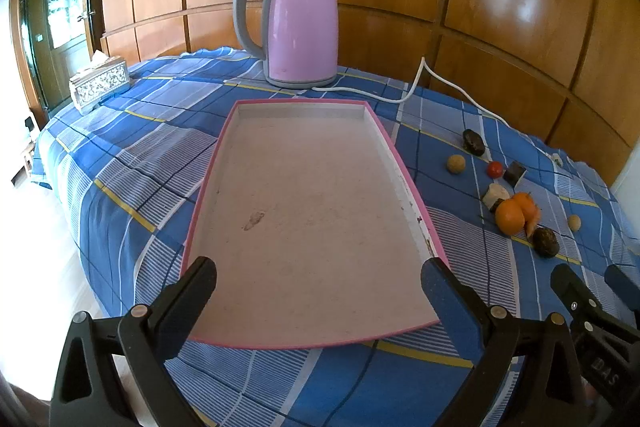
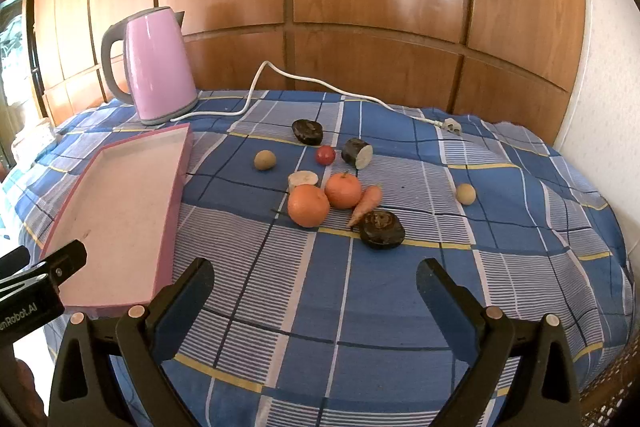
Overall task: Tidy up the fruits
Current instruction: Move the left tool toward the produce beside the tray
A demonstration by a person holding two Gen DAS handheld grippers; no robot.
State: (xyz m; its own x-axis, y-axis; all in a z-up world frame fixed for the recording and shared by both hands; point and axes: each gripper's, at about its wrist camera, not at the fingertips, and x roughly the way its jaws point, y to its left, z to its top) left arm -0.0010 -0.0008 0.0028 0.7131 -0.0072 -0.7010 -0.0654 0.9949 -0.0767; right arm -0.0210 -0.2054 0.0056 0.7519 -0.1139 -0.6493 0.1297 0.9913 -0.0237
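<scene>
In the left wrist view, the left tongs [image 1: 318, 285] hang wide apart at the bottom of the frame with nothing between the black plastic fingers; they frame the near end of a shallow rectangular tray with a pink rim and a matt, faintly stained whitish floor [image 1: 416, 205], which fills the centre of that view. The right tongs [image 2: 316, 285] are likewise spread wide and hold nothing, over bare cloth at the bottom of the right wrist view.

The table is draped in a blue, white and yellow checked cloth [image 2: 400, 327], slightly rumpled. The fruits lie loose on it in the centre of the right wrist view, to the right of the tray and apart from it: two round, dimpled oranges [image 2: 308, 205] touching each other, a tapered orange carrot [image 2: 366, 205] leaning against the farther orange, a dark wrinkled halved fruit [image 2: 381, 229] at the carrot's tip, a second dark half [image 2: 307, 131] higher up, a small glossy red tomato [image 2: 325, 155], a dark-skinned cut piece with a white face [image 2: 357, 153], a pale cut slice [image 2: 303, 179] just behind the nearer orange, and two small tan balls [image 2: 265, 160], one left, one far right.

A glossy pink kettle with a grey handle [image 2: 160, 67] stands at upper left, its white cord [image 2: 320, 83] trailing right. A patterned silver tissue box [image 1: 100, 83] sits at the left of the left wrist view.
</scene>
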